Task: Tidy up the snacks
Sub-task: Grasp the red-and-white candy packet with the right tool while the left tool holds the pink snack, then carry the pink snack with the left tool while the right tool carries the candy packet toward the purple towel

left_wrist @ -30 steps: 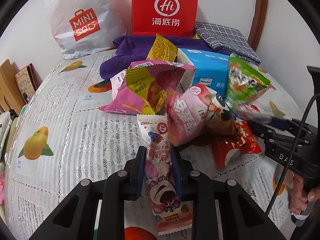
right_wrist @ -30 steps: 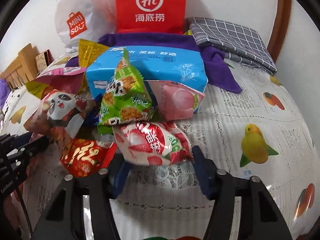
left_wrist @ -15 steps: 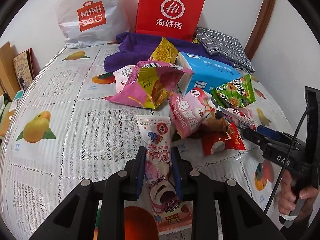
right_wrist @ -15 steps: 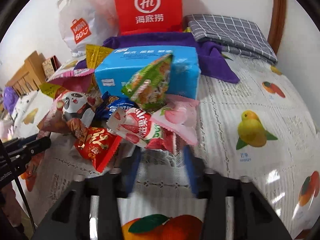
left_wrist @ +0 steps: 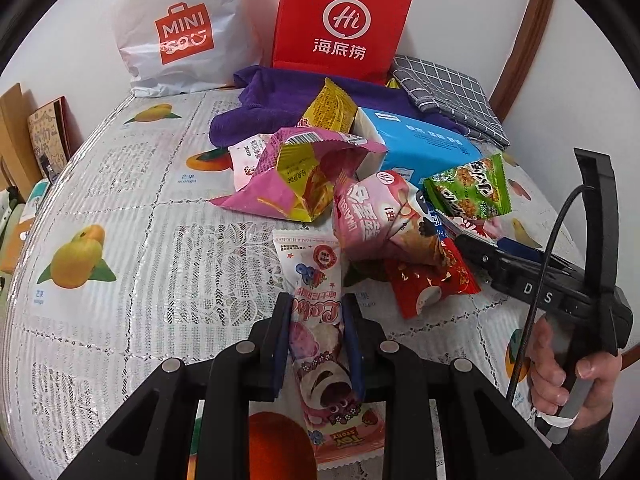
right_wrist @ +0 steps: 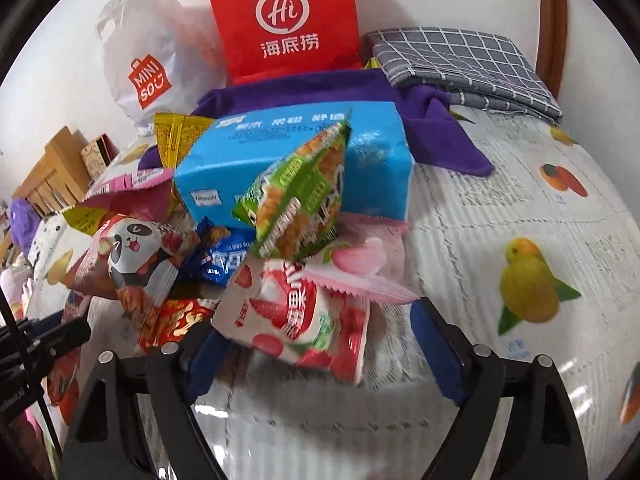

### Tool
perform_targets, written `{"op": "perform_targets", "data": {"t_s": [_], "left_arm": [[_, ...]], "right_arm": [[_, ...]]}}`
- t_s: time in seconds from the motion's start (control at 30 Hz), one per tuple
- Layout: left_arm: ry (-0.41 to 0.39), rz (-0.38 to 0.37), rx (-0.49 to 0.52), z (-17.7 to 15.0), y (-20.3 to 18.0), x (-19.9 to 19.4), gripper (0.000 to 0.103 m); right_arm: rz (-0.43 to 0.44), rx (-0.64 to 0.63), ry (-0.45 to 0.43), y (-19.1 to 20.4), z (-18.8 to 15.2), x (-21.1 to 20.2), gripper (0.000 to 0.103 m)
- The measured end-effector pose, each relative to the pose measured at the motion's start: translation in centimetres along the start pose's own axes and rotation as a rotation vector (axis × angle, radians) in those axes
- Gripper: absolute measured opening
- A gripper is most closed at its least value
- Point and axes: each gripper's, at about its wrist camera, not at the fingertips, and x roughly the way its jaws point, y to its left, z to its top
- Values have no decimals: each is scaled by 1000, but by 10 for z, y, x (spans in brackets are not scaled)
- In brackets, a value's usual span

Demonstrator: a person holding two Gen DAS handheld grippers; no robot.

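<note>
My left gripper (left_wrist: 316, 304) is shut on a long pink bear-print snack packet (left_wrist: 320, 272) lying on the lace tablecloth. The snack pile lies just beyond it: an open pink bag (left_wrist: 296, 176), a pink panda packet (left_wrist: 372, 216), a red packet (left_wrist: 428, 284) and a green packet (left_wrist: 468, 192). In the right wrist view my right gripper (right_wrist: 316, 320) has its jaws opening. A strawberry packet (right_wrist: 296, 316) lies loose between them, and the right pad stands clear of it. The green packet (right_wrist: 300, 208) leans on a blue tissue pack (right_wrist: 372, 160) over a pink peach packet (right_wrist: 360, 264).
A red paper bag (left_wrist: 344, 20) and a white shopping bag (left_wrist: 180, 32) stand at the back wall. A purple towel (left_wrist: 272, 104) and a grey checked cloth (left_wrist: 448, 92) lie before them. A person's hand (left_wrist: 560, 364) holds the right gripper's handle. Wooden furniture (right_wrist: 48, 176) stands at the left.
The right jaws have spread wide and let go of the strawberry packet, which now rests on the cloth. The green packet tipped over against the blue pack. The left grip is unchanged.
</note>
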Motion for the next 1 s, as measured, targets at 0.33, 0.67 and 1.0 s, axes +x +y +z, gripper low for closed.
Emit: {"op": "perform_targets", "data": {"t_s": [0.33, 0.67, 1.0], "left_arm": [[-20, -12, 8, 1, -3, -12, 24], [-63, -43, 12, 7, -10, -39, 24], [-113, -57, 29, 24, -24, -64, 24]], "right_arm": [[87, 25, -8, -11, -5, -22, 51], [104, 33, -56, -20, -14, -70, 49], [91, 34, -102, -27, -5, -102, 49]]}}
